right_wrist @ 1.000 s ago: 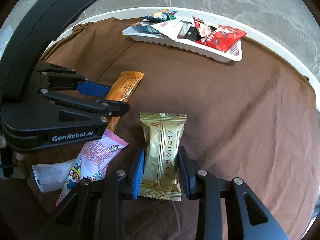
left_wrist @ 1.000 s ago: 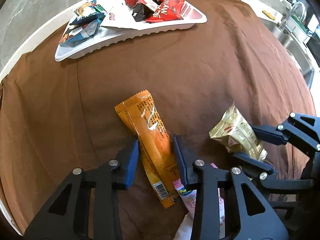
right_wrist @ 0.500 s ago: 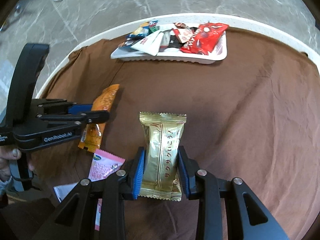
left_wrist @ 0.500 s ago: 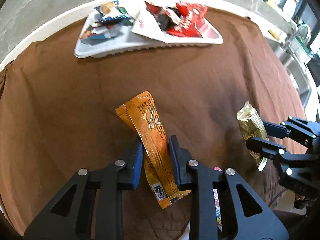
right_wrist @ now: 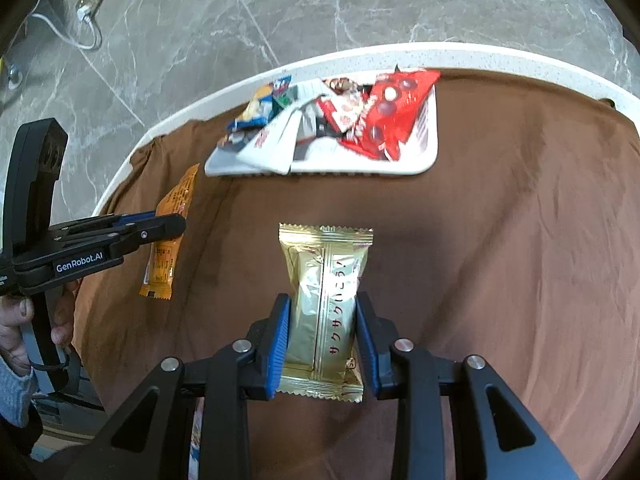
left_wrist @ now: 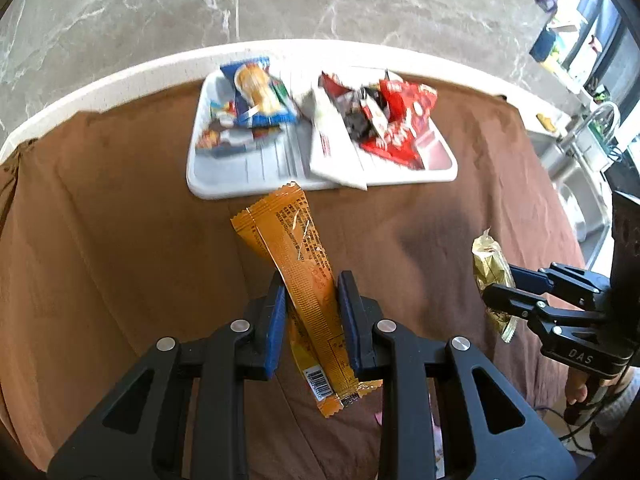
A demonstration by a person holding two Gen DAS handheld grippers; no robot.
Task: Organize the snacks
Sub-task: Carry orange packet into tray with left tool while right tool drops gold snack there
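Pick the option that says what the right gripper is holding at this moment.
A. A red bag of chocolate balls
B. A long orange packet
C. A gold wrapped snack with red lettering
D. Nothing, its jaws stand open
C: in the right wrist view the right gripper is shut on the gold wrapped snack, pads against both its sides; the orange packet sits in the left gripper.

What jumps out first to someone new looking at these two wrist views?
Each gripper holds a snack above the brown cloth: the left gripper is shut on a long orange packet, the right gripper on a gold wrapper. Beyond them, near the table's far edge, a white tray is heaped with blue, white and red packets.
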